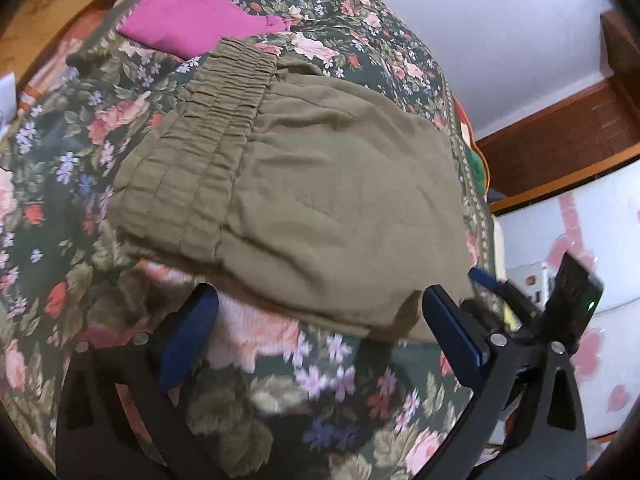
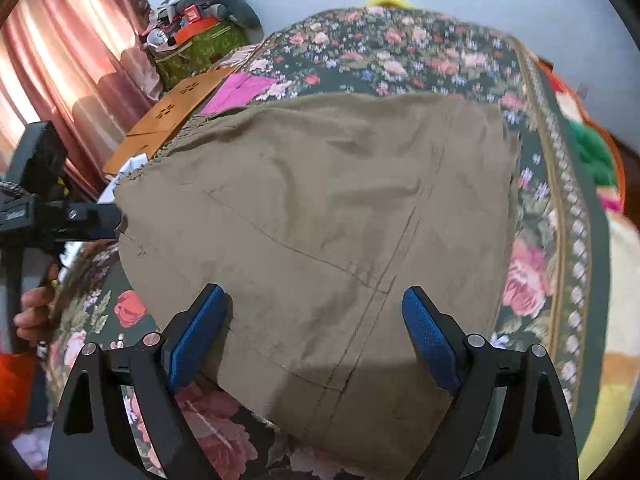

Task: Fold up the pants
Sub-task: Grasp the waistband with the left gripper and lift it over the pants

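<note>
Olive-khaki pants (image 1: 312,200) lie folded into a compact stack on a floral bedspread (image 1: 60,208), with the gathered elastic waistband (image 1: 216,120) on the left. My left gripper (image 1: 320,312) is open and empty, hovering just before the near edge of the stack. In the right wrist view the pants (image 2: 320,208) fill the middle, with a seam running down them. My right gripper (image 2: 316,328) is open and empty above the near part of the fabric. The other gripper (image 2: 60,216) shows at the left edge of the right wrist view, next to the pants' corner.
A folded magenta garment (image 1: 192,16) lies beyond the waistband. A wooden board (image 2: 172,120) and a pile of clutter (image 2: 200,32) stand by pink curtains (image 2: 72,60). The bed edge drops off on the right (image 1: 476,200), with a white container (image 1: 580,240) beside it.
</note>
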A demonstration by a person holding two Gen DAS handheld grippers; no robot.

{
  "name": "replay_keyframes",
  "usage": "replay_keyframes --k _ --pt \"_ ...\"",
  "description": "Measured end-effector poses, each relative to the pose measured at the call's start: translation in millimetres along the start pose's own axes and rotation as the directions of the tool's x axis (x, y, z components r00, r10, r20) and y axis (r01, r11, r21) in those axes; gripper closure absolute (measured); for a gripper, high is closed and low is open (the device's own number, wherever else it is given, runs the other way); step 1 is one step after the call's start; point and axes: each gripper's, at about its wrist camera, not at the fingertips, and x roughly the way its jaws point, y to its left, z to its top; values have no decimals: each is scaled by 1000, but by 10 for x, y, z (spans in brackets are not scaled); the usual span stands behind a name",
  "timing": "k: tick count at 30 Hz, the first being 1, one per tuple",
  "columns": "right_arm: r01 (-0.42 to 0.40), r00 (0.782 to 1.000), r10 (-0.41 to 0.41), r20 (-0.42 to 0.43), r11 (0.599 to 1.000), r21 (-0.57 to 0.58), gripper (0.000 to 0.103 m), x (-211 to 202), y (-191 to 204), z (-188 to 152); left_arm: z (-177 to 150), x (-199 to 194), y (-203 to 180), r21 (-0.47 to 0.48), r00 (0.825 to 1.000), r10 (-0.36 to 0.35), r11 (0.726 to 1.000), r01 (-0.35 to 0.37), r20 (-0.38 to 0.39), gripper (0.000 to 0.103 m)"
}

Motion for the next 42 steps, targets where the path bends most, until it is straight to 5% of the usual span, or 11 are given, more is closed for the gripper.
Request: replay_keyframes --k 5,7,9,15,21,24,30,33,38,42 --pt "-32 999 32 -2 999 24 14 10 -26 -45 190 55 98 -62 999 -38 997 39 10 2" --pt "-37 999 37 0 999 24 14 0 -26 -56 231 36 109 -70 999 -3 998 6 42 17" --pt "-41 999 41 2 999 24 14 -12 -28 -63 270 26 117 -58 996 71 996 -67 63 42" --pt "-56 998 56 7 998 28 14 -38 -48 -85 273 -55 91 -31 978 154 988 -151 141 67" --pt "-34 999 33 20 998 54 14 -155 -118 -162 78 -222 -290 101 903 317 928 -358 289 71" --pt "1 999 -3 32 999 48 15 -275 -155 -234 -21 -401 -323 92 882 330 921 -380 335 72" --pt "48 997 -52 58 996 73 15 -488 -265 -375 -188 -764 -511 94 791 399 865 -492 464 74" --pt "58 997 -62 53 995 75 15 -484 -284 -436 -231 -816 -690 129 739 432 814 -566 517 74" --pt "53 998 -57 39 995 90 15 -369 -291 -497 -272 -771 -1011 203 710 421 763 -614 564 75" --pt "38 998 -42 41 994 100 15 -371 -316 -502 -291 -709 -1335 288 726 363 743 -604 584 77"
